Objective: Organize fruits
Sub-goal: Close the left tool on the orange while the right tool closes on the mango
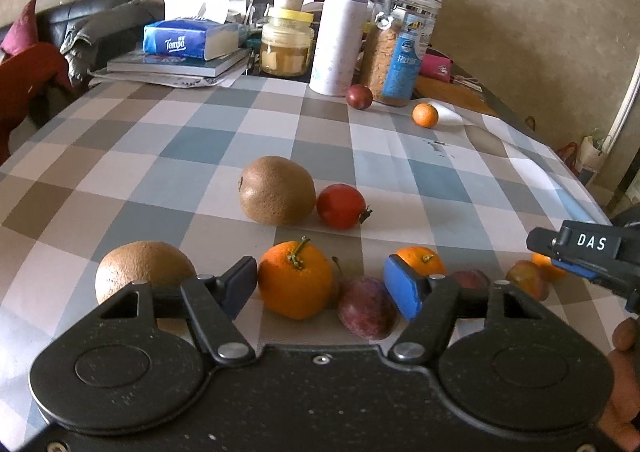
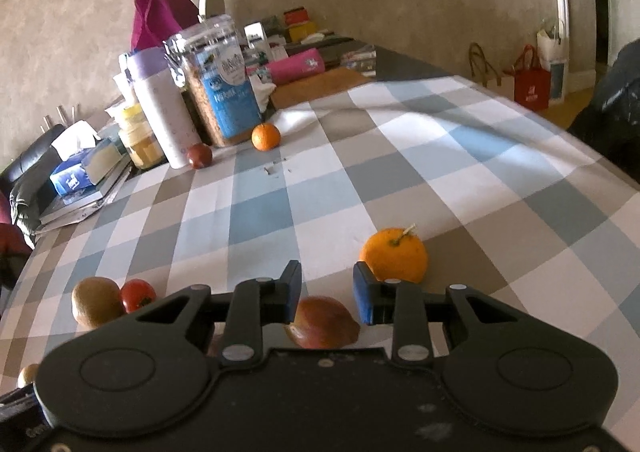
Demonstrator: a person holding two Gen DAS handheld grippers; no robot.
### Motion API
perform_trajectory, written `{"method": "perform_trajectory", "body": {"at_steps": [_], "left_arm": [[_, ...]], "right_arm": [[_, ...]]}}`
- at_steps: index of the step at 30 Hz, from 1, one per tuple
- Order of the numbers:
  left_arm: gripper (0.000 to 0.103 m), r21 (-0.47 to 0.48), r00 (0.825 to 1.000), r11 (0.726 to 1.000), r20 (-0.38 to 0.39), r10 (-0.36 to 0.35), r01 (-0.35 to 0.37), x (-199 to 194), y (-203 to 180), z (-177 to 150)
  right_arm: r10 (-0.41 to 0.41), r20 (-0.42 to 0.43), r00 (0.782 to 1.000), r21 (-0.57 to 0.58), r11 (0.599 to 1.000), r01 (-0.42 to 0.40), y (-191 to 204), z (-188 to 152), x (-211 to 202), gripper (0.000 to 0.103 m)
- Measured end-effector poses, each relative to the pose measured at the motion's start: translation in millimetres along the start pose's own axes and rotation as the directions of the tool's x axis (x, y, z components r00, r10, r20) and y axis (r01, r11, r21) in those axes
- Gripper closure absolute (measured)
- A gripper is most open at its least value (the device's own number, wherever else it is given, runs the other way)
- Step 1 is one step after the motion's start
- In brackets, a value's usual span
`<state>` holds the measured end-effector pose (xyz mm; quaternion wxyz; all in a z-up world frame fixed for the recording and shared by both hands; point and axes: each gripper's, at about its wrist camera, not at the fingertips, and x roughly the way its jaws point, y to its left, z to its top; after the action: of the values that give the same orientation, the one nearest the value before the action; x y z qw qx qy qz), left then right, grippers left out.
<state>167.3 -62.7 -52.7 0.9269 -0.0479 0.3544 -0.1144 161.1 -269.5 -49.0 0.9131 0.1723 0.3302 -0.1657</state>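
Fruits on checked cloth:
- Near row: kiwi (image 1: pixel 144 270) at left; stemmed orange (image 1: pixel 295 279) touching purple plum (image 1: pixel 366 306); second orange (image 1: pixel 420 258) behind plum; further plum (image 1: pixel 527 279) at right, small orange piece behind it, partly hidden, possibly mandarin.
- Mid cloth: second kiwi (image 1: pixel 277 190) on its side, red tomato (image 1: pixel 341 206) touching its right flank, calyx pointing right.
- Far edge: dark red round fruit (image 1: pixel 359 96) and small mandarin (image 1: pixel 425 115), near each other, not touching.
- Right wrist view: reddish plum (image 2: pixel 324 322) close in; stemmed orange (image 2: pixel 394 254) just beyond.

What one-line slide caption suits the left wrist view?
Open left hand-held gripper frames an orange and a plum on the checked tablecloth.
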Motion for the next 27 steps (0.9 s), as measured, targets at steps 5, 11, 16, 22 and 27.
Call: {"method": "perform_trajectory", "body": {"at_steps": [5,11,16,22,27], "left_arm": [[0.037,-0.047,1.000,0.999,0.001,-0.016,0.016,-1,8,2],[0.037,-0.116,0.999,0.992,-0.020,-0.046,0.044,1,19,3],[0.036,-0.136,0.999,0.990,0.008,-0.046,0.047,-5,23,4],[0.036,-0.109,1.000,0.994,0.002,-0.010,0.011,-4,21,3],[0.032,-0.058,1.000,0.998,0.006,0.027,-0.026,-6,13,0]], "right_arm": [[0.004,0.055,0.998,-0.043,0.999,-0.001,4,-1,-8,0.071],[0.010,0.104,0.995,-0.028,1.000,-0.007,1,1,-15,0.071],[0.045,0.048,0.998,0.038,0.998,-0.047,-8,2,-13,0.071],[0.037,0.044,0.998,-0.015,0.999,-0.036,-3,-7,-25,0.071],[0.038,0.078,0.996,-0.079,0.996,-0.032,1,-19,-43,0.071]]}}
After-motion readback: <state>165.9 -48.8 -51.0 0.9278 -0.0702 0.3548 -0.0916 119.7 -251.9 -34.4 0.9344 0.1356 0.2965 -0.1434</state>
